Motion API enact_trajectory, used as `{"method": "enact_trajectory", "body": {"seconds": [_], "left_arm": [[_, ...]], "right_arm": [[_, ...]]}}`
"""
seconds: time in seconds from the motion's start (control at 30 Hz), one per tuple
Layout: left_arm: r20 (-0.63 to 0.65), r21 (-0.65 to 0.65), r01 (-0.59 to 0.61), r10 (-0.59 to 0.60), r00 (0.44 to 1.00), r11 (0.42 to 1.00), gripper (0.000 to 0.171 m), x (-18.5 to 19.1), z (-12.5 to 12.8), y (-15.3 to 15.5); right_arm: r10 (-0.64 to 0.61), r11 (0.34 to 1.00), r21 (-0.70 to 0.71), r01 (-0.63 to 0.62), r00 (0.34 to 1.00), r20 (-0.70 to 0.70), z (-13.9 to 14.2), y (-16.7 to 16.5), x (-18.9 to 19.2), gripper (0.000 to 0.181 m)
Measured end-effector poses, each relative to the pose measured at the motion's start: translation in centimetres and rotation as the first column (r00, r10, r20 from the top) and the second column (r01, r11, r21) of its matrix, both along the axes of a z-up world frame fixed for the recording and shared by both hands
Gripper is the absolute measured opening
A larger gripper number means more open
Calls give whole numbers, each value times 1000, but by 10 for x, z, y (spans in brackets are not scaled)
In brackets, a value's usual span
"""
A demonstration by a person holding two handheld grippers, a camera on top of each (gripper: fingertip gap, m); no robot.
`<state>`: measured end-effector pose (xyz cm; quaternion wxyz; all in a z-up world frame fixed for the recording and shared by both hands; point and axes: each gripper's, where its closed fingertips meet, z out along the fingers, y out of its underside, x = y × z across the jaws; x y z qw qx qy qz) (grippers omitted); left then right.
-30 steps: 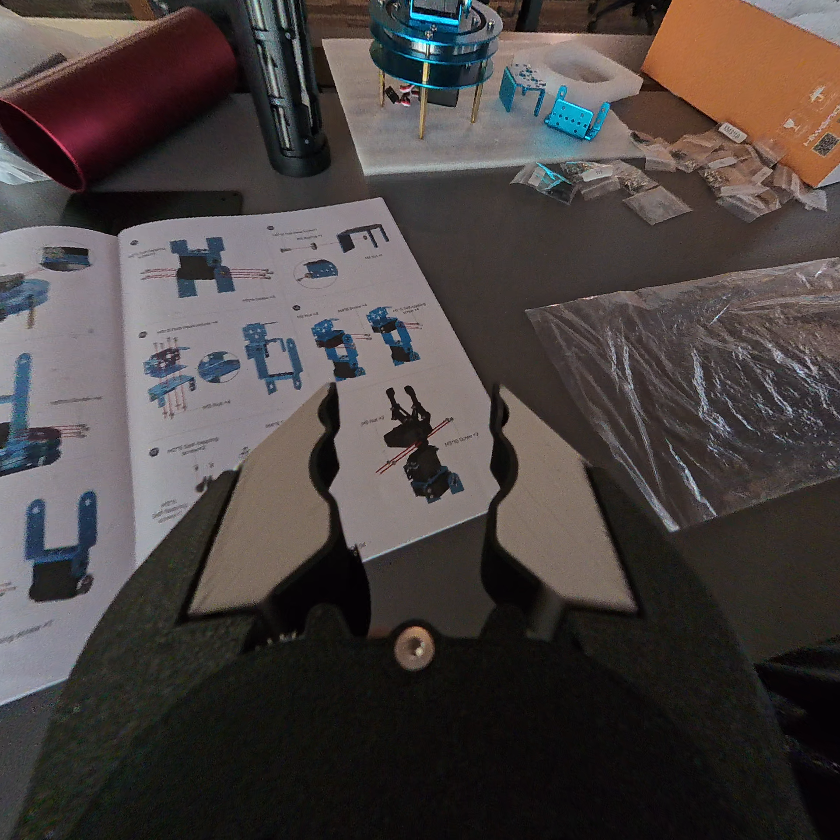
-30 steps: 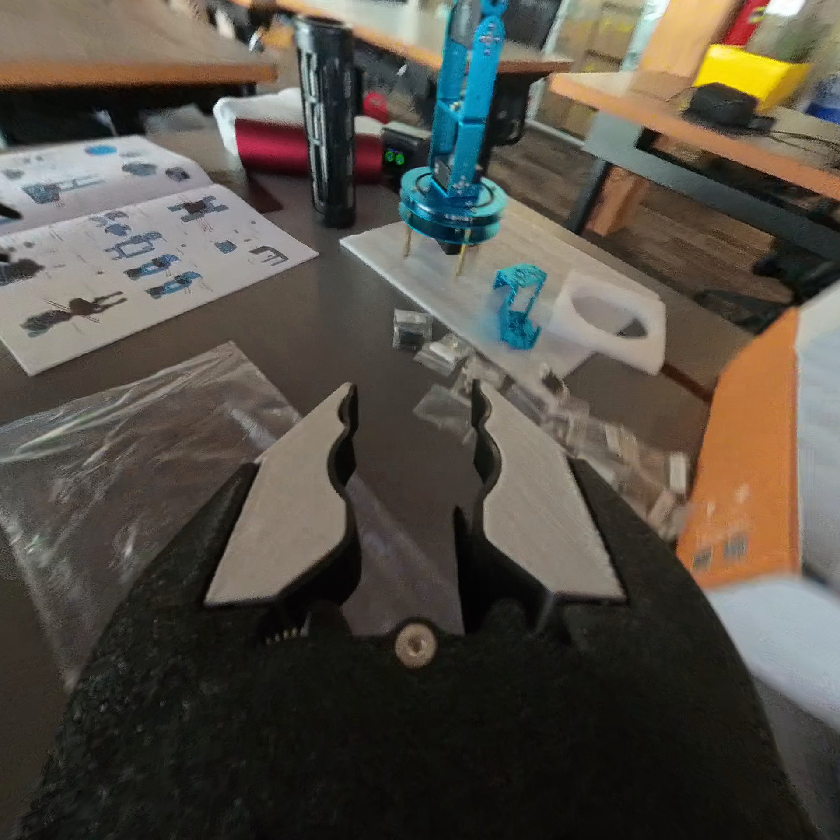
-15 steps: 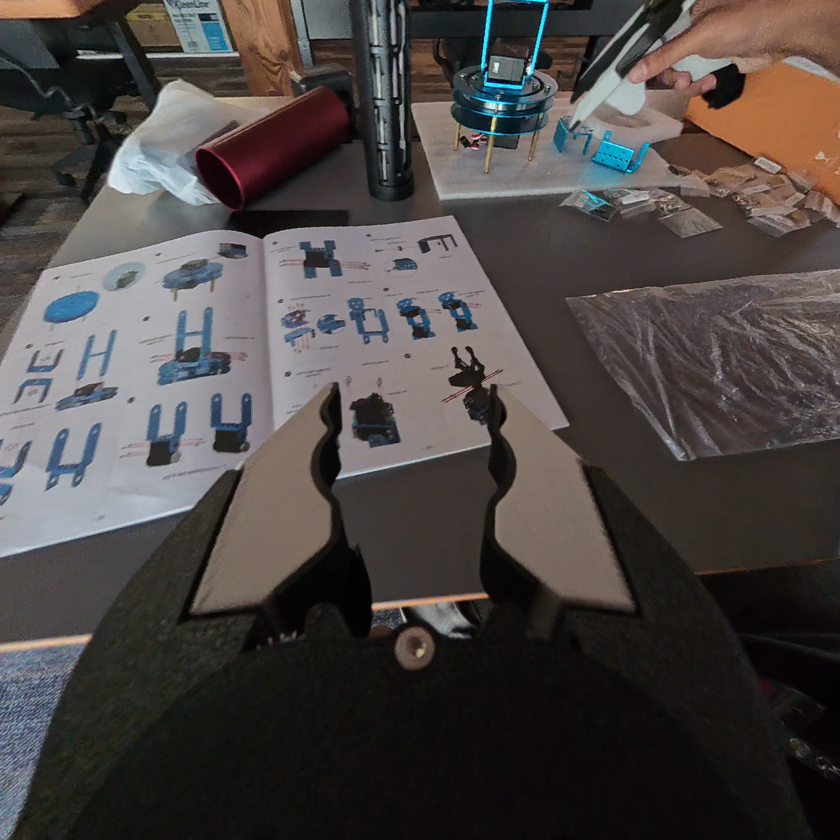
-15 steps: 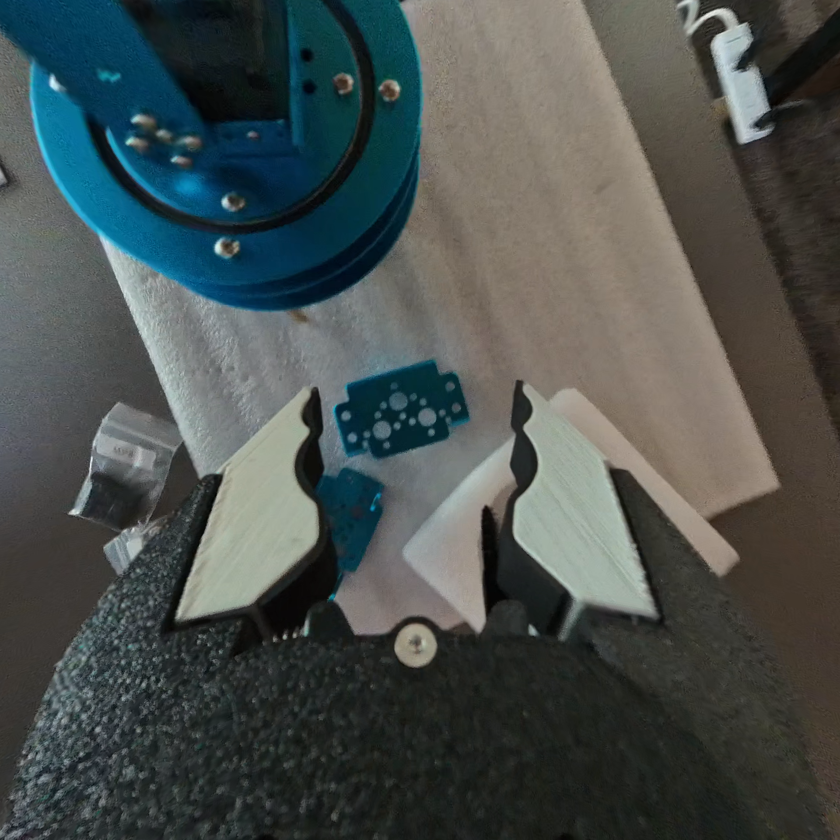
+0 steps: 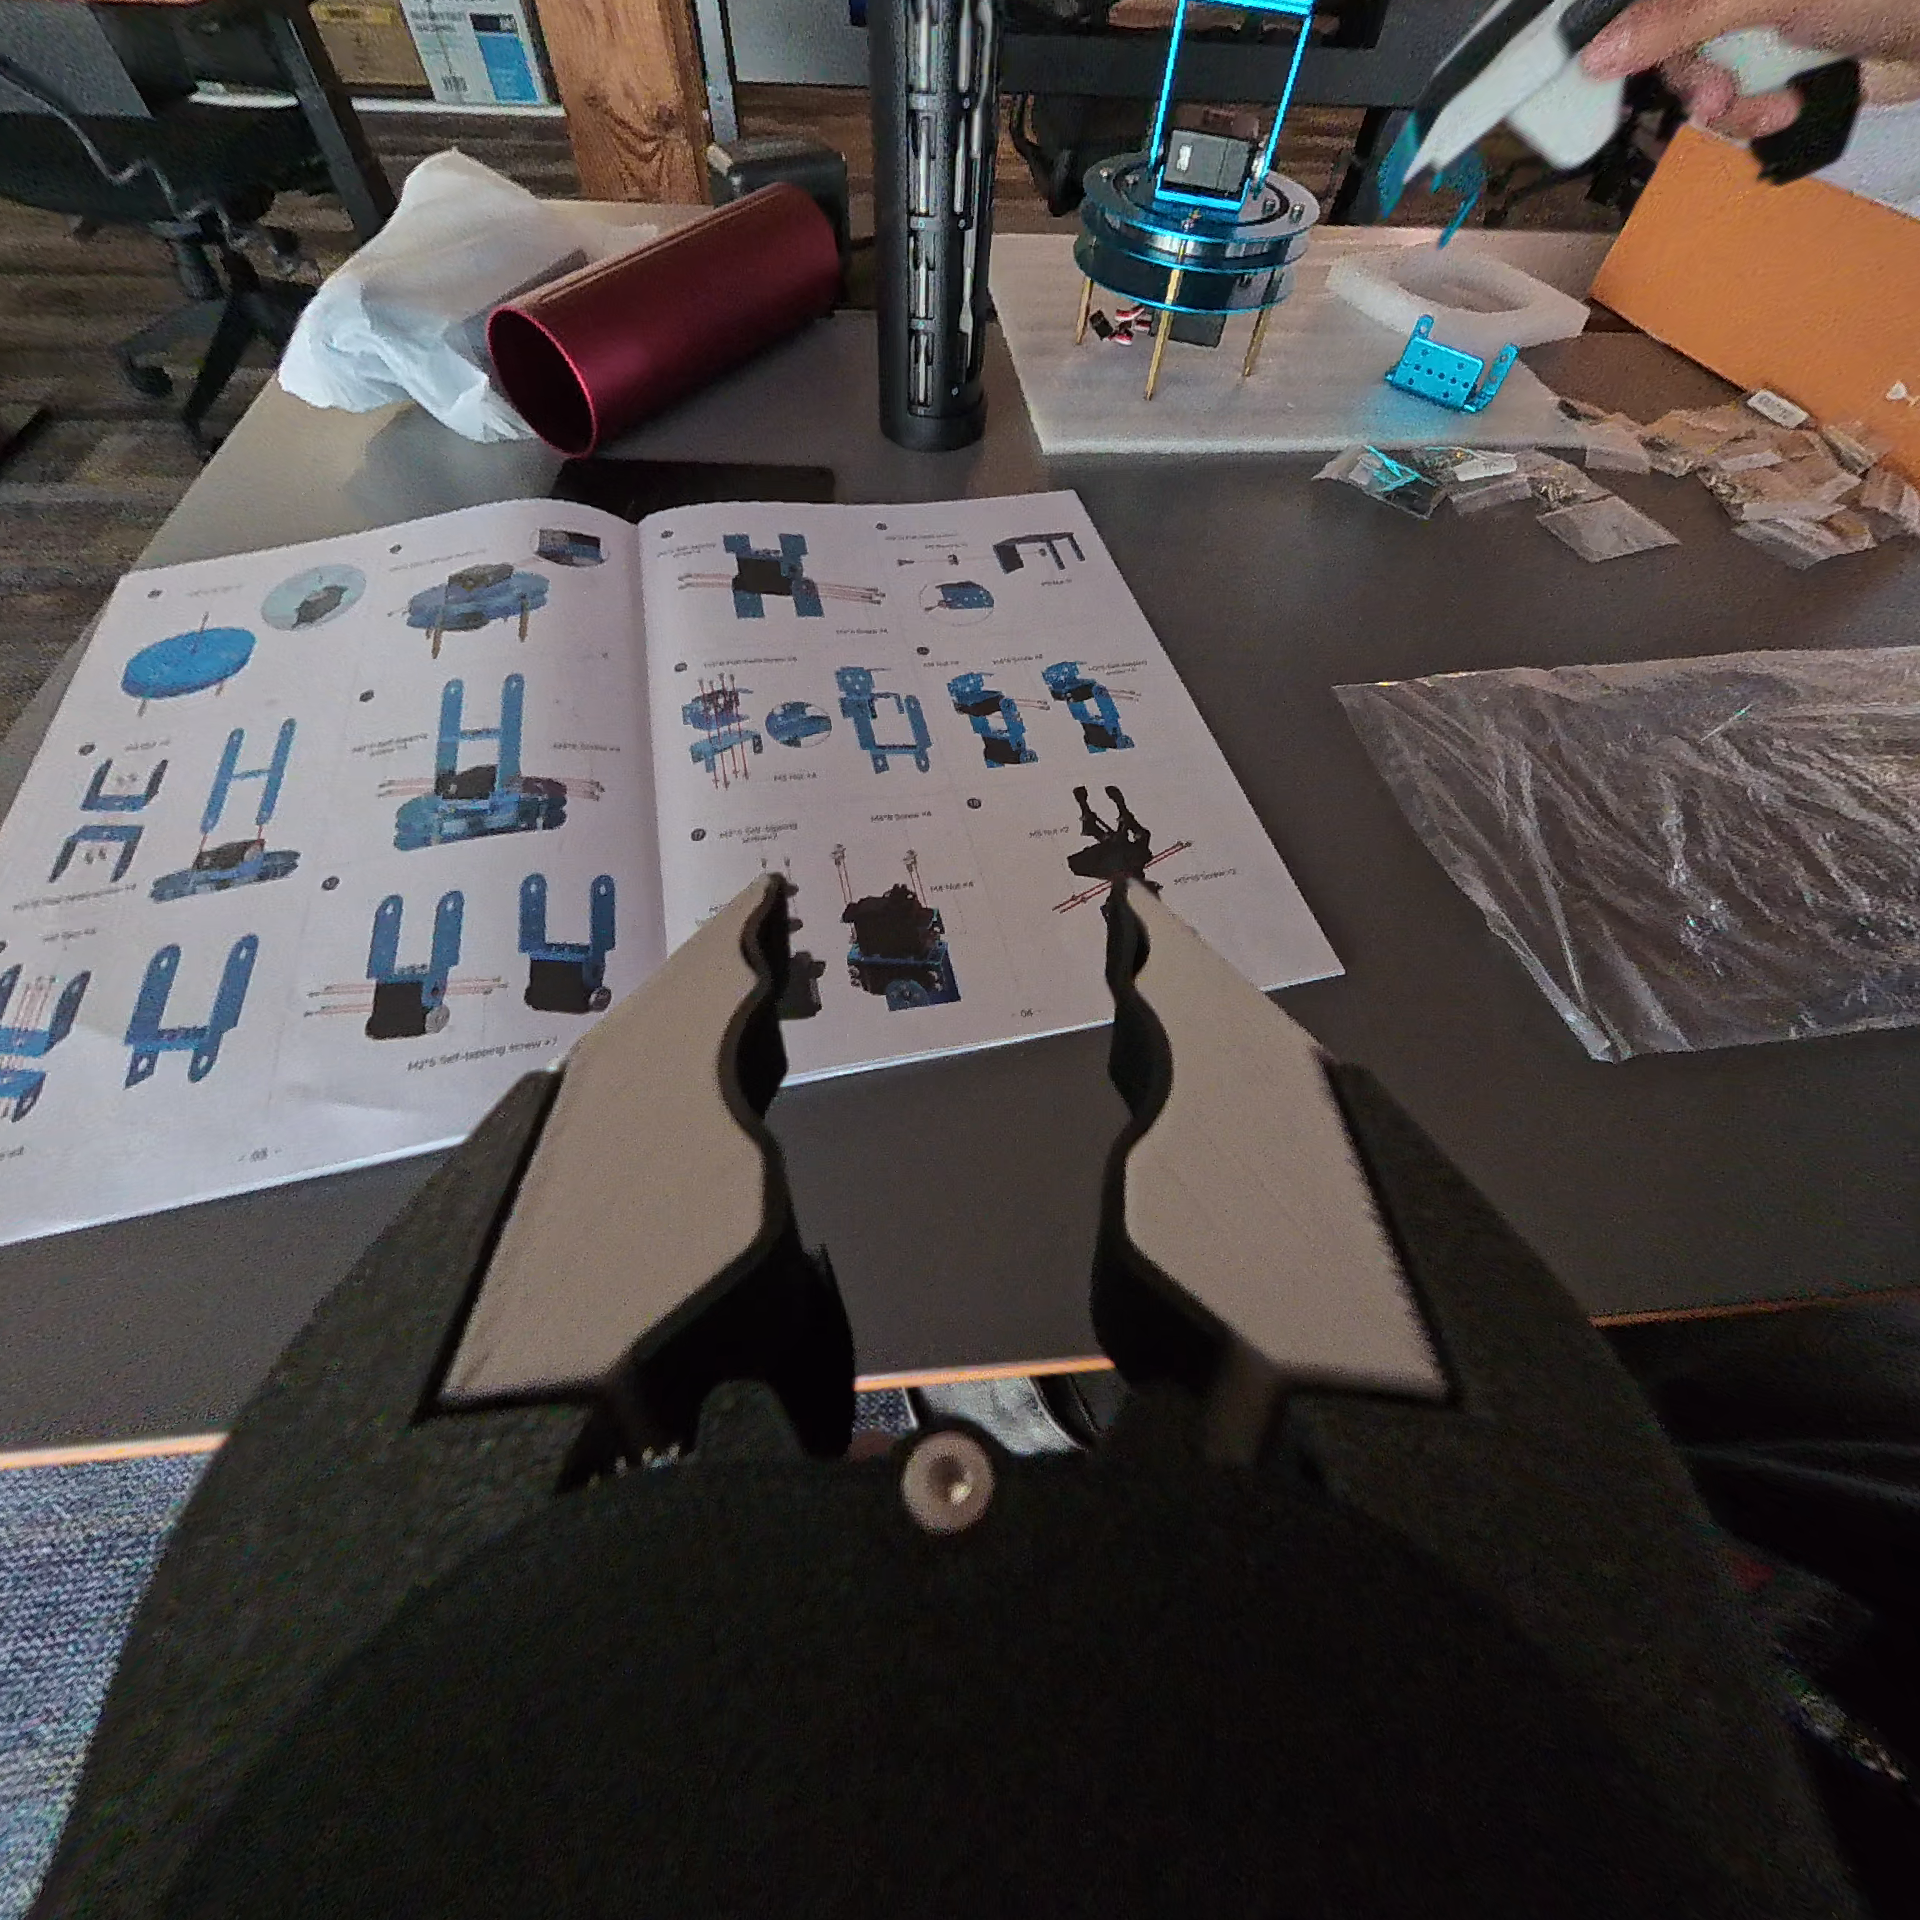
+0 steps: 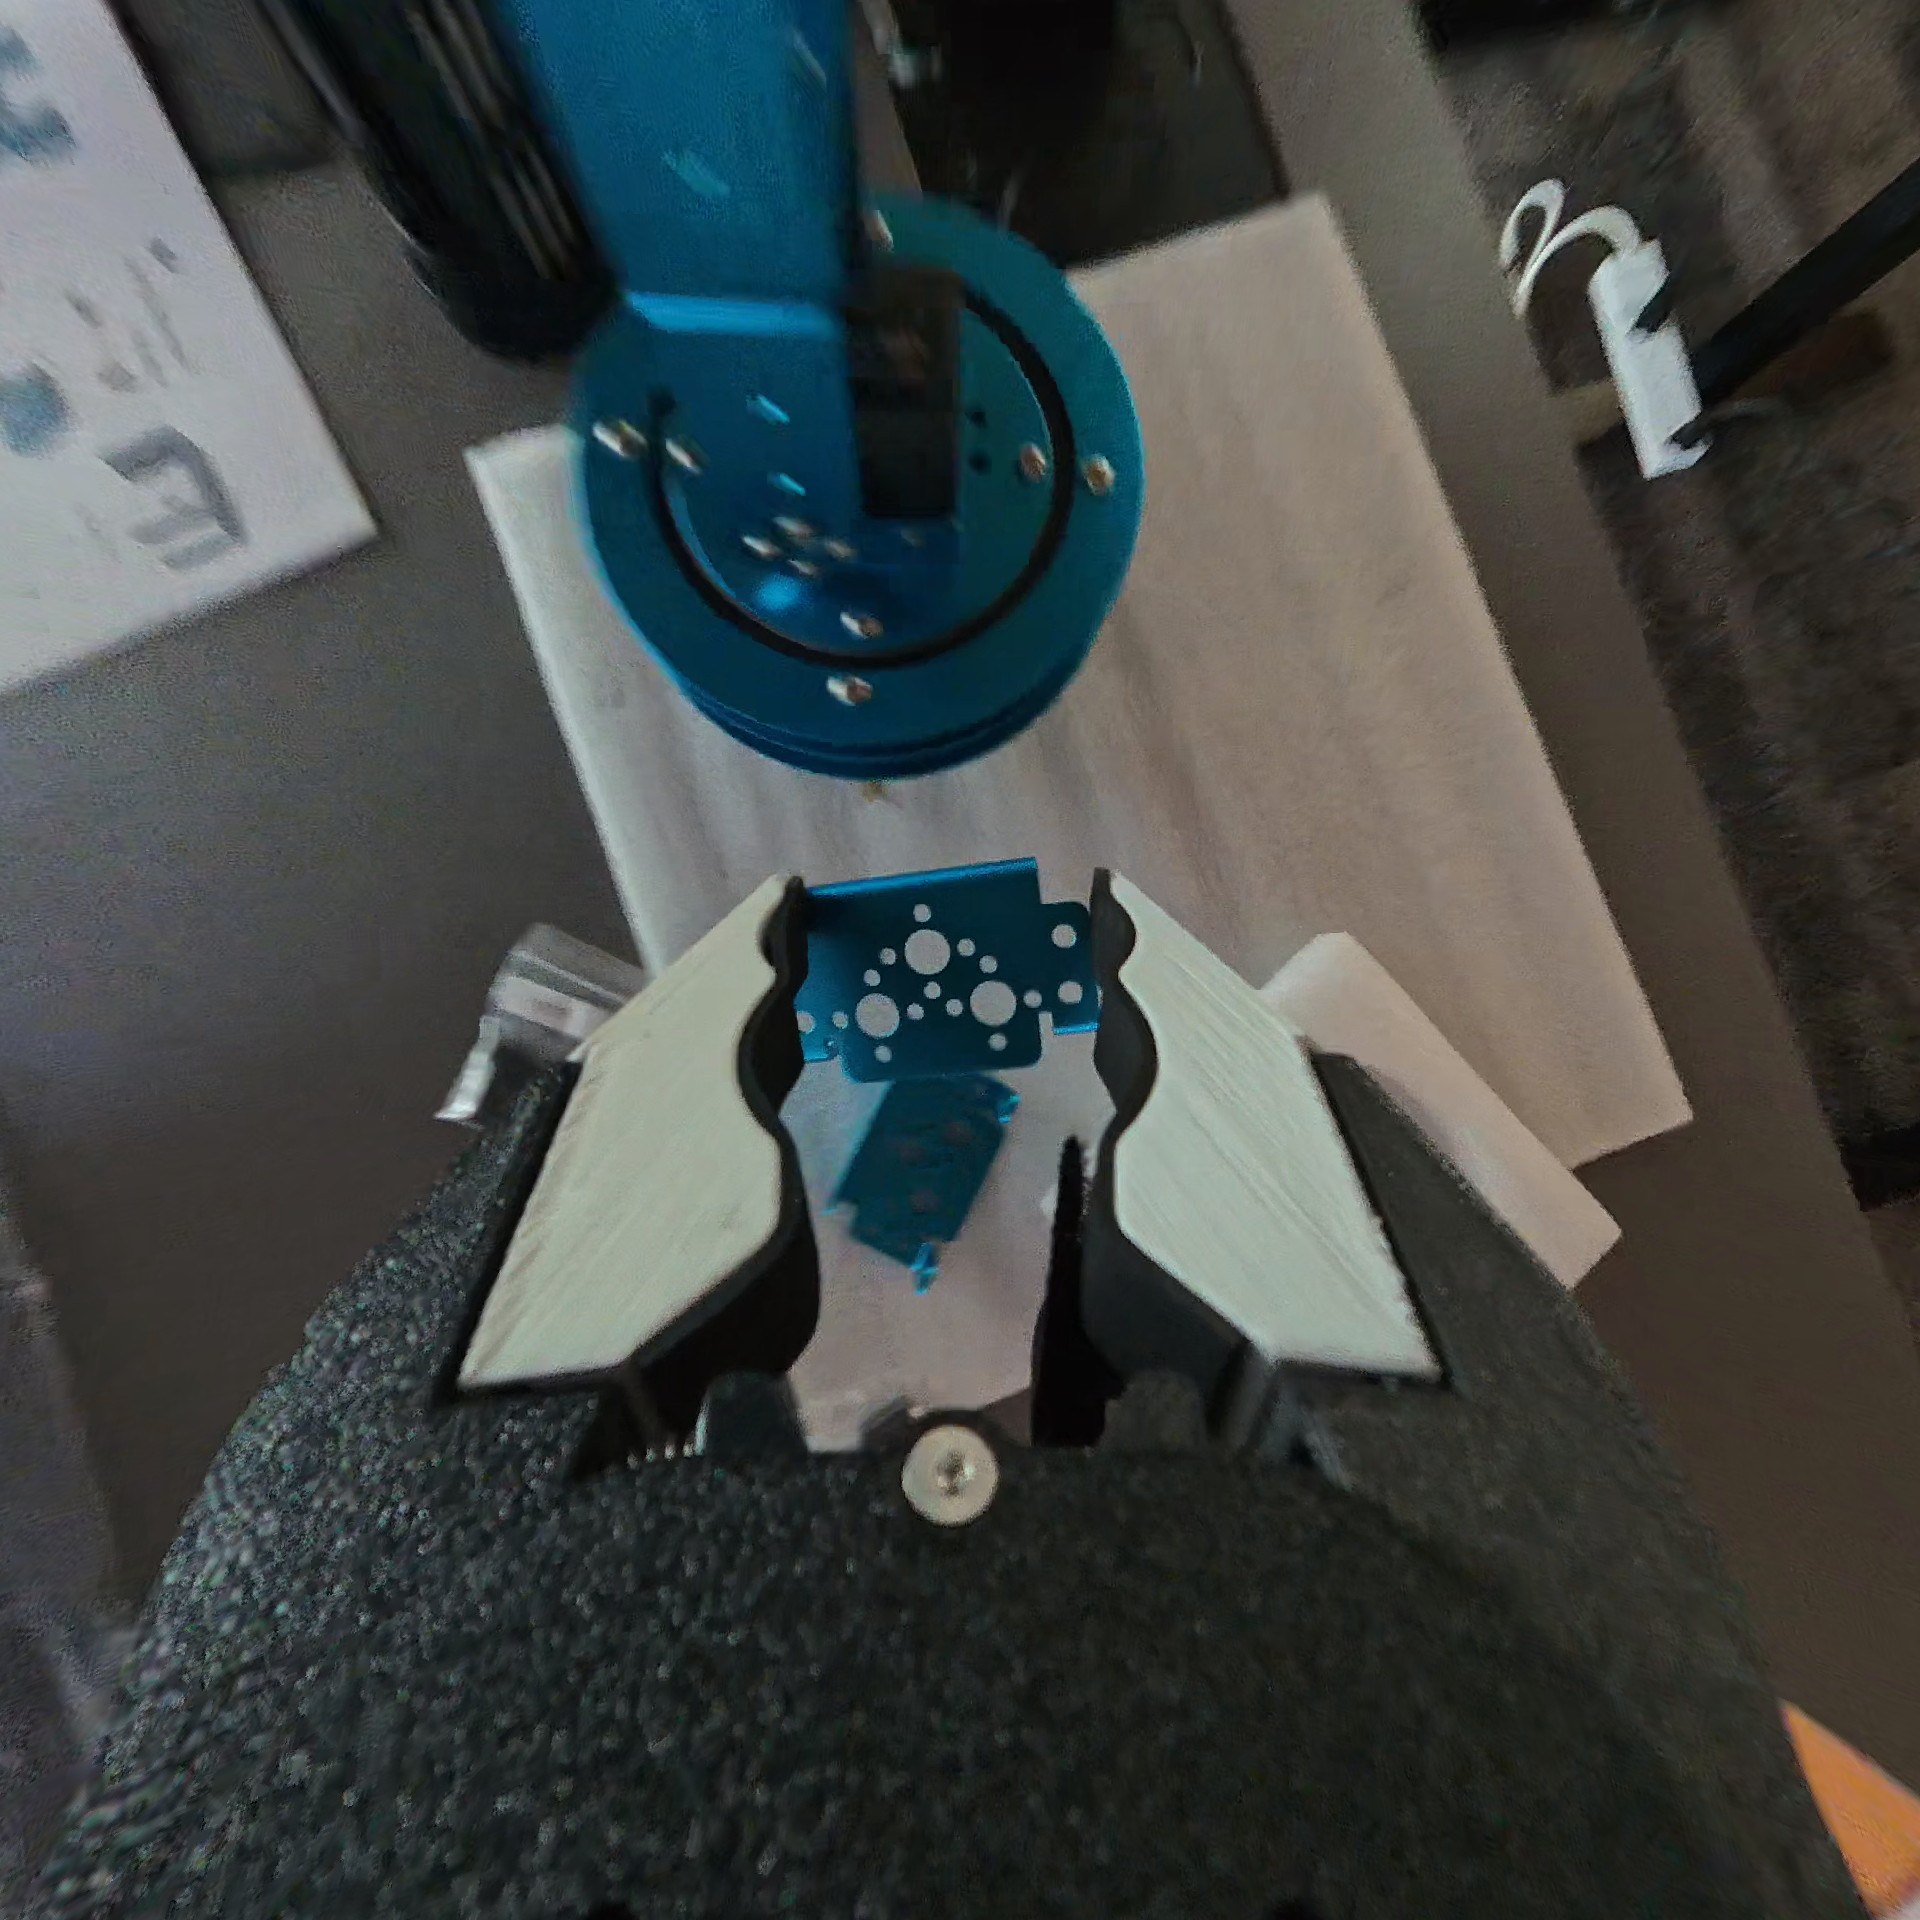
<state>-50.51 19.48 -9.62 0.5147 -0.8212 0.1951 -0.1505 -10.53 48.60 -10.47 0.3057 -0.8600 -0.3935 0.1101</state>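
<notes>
My right gripper [image 6: 945, 883] is shut on a blue perforated metal bracket [image 6: 935, 977], held by its two side edges a little above a white foam sheet [image 6: 1299, 727]. A second blue bracket [image 6: 914, 1174] lies on the foam below it. A blue round base with an upright arm [image 6: 852, 582] stands on the foam just beyond. In the left wrist view the right gripper [image 5: 1455, 135], in a person's hand, is raised at the far right. My left gripper [image 5: 948, 888] is open and empty over the near edge of an open instruction booklet [image 5: 520, 790].
A clear plastic bag [image 5: 1662, 831] lies to the right, with several small parts bags [image 5: 1662, 478] and an orange box [image 5: 1766, 291] behind it. A red tube [image 5: 665, 312], a black cylinder [image 5: 930, 208] and a white foam ring [image 5: 1455, 291] stand at the back. The table's front edge [image 5: 416, 1434] is just under my left gripper. Tip to tip, the grippers are about 50 cm apart.
My right gripper moved in over the foam, shut on the blue bracket and lifted it. My left gripper pulled back toward the table's front edge and stays open.
</notes>
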Motion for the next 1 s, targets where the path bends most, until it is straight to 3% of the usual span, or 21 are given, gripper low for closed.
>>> {"method": "enact_trajectory", "body": {"seconds": [0.1,0.2,0.37,0.47,0.53,0.6,0.7,1.0], "left_arm": [[-3,11,4,-4,1000,1000,61,4,-1,4],[19,-1,11,-11,1000,1000,61,9,-4,10],[32,-29,52,-51,998,998,61,26,-12,20],[26,-25,81,-80,996,996,61,39,-12,23],[27,-23,100,-100,995,995,61,49,-12,24],[29,-24,118,-117,993,993,61,57,-12,24],[19,-27,137,-136,991,990,61,67,-13,22],[21,-28,133,-132,991,991,61,73,-13,13]], "right_arm": [[-50,995,83,58,994,-95,42,-41,-24,54],[-38,997,60,51,979,-199,59,-115,-60,54],[27,999,-38,-34,987,-159,23,-231,-92,54],[16,979,-192,-70,963,-268,-6,-280,-113,54],[-15,976,-212,-50,955,-295,-22,-294,-119,54],[-45,985,-173,5,972,-230,-39,-296,-114,54],[-63,979,-203,4,956,-285,-45,-305,-120,54],[-79,983,-179,39,972,-219,-67,-302,-100,60]]}}
